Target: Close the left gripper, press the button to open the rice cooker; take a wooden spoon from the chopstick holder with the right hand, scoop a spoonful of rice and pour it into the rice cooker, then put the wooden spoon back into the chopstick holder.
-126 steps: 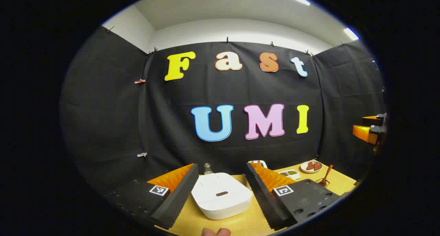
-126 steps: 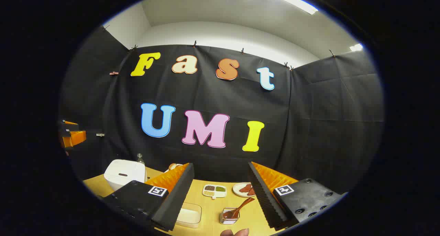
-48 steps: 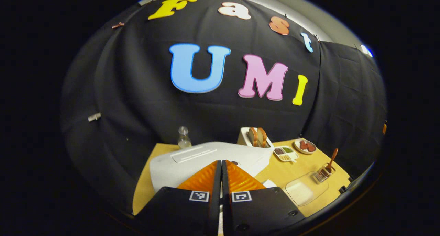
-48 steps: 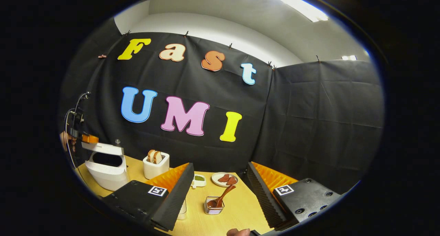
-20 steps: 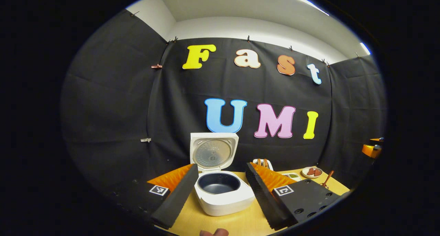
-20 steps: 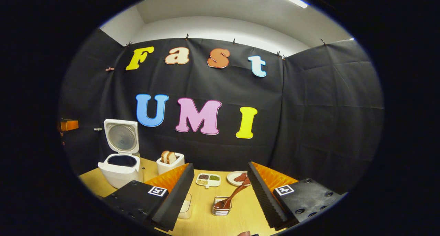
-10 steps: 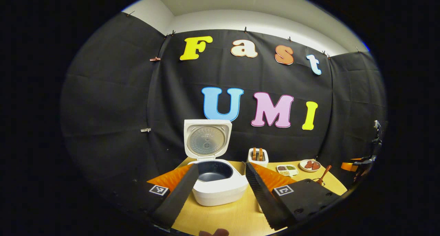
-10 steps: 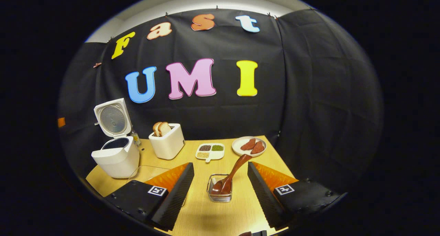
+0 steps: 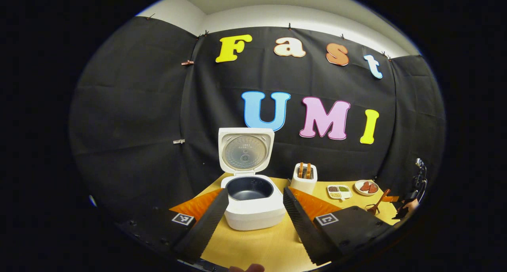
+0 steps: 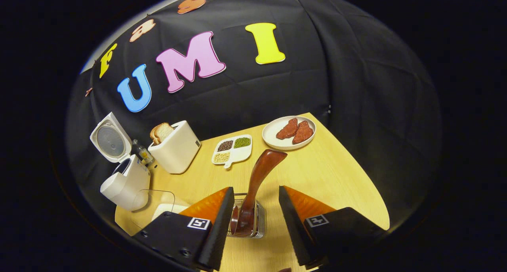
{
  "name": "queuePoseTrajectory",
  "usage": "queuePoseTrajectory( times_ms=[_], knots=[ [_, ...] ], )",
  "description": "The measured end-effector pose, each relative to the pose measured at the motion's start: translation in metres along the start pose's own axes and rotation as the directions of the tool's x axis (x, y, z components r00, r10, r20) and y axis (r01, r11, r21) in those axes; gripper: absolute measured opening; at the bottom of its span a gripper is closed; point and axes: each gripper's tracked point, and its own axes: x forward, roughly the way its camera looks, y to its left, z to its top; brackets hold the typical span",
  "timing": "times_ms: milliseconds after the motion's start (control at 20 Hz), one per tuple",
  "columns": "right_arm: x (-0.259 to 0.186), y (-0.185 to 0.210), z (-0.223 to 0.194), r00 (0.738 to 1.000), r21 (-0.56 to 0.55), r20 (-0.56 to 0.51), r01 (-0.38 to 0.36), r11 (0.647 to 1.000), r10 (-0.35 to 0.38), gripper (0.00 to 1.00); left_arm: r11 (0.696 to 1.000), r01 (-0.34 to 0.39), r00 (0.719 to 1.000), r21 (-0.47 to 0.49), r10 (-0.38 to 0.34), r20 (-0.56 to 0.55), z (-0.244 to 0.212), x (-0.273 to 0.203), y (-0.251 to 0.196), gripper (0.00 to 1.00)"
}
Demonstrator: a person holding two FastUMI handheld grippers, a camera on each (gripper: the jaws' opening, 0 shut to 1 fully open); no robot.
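Rice cooker (image 9: 253,200) at tabletop (image 9: 261,244) centre, lid (image 9: 245,151) up, inner pot bare: button step done, judging by that. Wooden spoon (image 10: 257,177) upright in chopstick holder (image 10: 247,220), handle leaning toward 1 o'clock, flanked by right gripper (image 10: 251,214), fingers apart, not touching. Left gripper (image 9: 253,220) before cooker, fingers apart, gripping nothing. Rice container (image 10: 158,204) at 9 o'clock of holder. Left to do: grasp, scoop, pour, return.

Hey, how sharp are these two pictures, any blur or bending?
Left gripper view: sharp, the rice cooker crisp, the wall's edges bowed. Right gripper view: sharp too, the wooden spoon clear, the table edge curved by the lens.
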Motion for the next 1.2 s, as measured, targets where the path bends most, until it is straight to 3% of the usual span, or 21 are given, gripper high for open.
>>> queuePoseTrajectory(
  times_ms=[100, 150, 200, 250, 300, 350, 400, 500, 550, 800, 950, 1000, 1200],
  knots=[
    [0.021, -0.001, -0.007, 0.999, 0.018, -0.036, -0.011, 1.000, 0.011, 0.62, 1.000, -0.022, 1.000, -0.014, 0.022, -0.016, -0.005, -0.002, -0.001, 0.95],
    [0.026, -0.002, -0.010, 0.999, 0.028, -0.049, -0.012, 1.000, 0.014, 0.62, 0.999, -0.035, 0.999, -0.016, 0.035, -0.023, -0.006, -0.002, 0.000, 0.95],
    [0.031, -0.003, -0.010, 0.999, 0.032, -0.054, -0.009, 0.999, 0.011, 0.53, 0.999, -0.046, 0.999, -0.017, 0.046, -0.027, -0.009, -0.002, 0.000, 0.95],
    [0.035, -0.003, -0.013, 0.998, 0.033, -0.059, -0.012, 0.999, 0.014, 0.62, 0.998, -0.055, 0.998, -0.020, 0.054, -0.030, -0.010, -0.003, 0.001, 0.95],
    [0.039, -0.003, -0.015, 0.998, 0.035, -0.068, -0.012, 0.999, 0.014, 0.53, 0.998, -0.059, 0.998, -0.024, 0.058, -0.034, -0.010, -0.003, 0.000, 0.95],
    [0.037, 0.007, -0.015, 0.996, 0.056, -0.070, -0.051, 0.997, 0.055, 0.62, 0.998, -0.061, 0.998, -0.027, 0.060, -0.036, -0.011, -0.004, 0.000, 0.95],
    [0.036, 0.010, -0.015, 0.995, 0.061, -0.076, -0.057, 0.997, 0.062, 0.32, 0.998, -0.064, 0.997, -0.029, 0.063, -0.039, -0.012, -0.005, 0.001, 0.95],
    [0.040, 0.012, -0.016, 0.996, 0.036, -0.066, -0.061, 0.997, 0.063, 0.19, 0.997, -0.067, 0.997, -0.031, 0.066, -0.038, -0.012, -0.006, 0.002, 0.96],
    [0.033, 0.015, -0.014, 0.996, 0.023, -0.061, -0.065, 0.998, 0.066, 0.24, 0.997, -0.069, 0.997, -0.033, 0.067, -0.039, -0.013, -0.006, 0.002, 0.95],
    [0.013, 0.035, -0.024, 0.994, -0.079, -0.045, -0.103, 0.992, 0.099, 0.21, 0.997, -0.073, 0.996, -0.035, 0.071, -0.046, -0.015, -0.010, 0.010, 0.96],
    [0.019, 0.033, -0.026, 0.996, -0.042, -0.051, -0.075, 0.996, 0.073, 0.24, 0.996, -0.078, 0.996, -0.043, 0.075, -0.052, -0.017, -0.012, 0.017, 0.95],
    [0.020, 0.031, -0.024, 0.997, -0.016, -0.052, -0.064, 0.998, 0.063, 0.17, 0.996, -0.079, 0.996, -0.049, 0.076, -0.053, -0.017, -0.014, 0.020, 0.95],
    [0.003, 0.029, -0.008, 0.999, 0.002, -0.008, -0.039, 0.999, 0.039, 0.09, 0.996, -0.068, 0.997, -0.057, 0.065, -0.050, -0.018, -0.017, 0.030, 0.96]
  ],
)
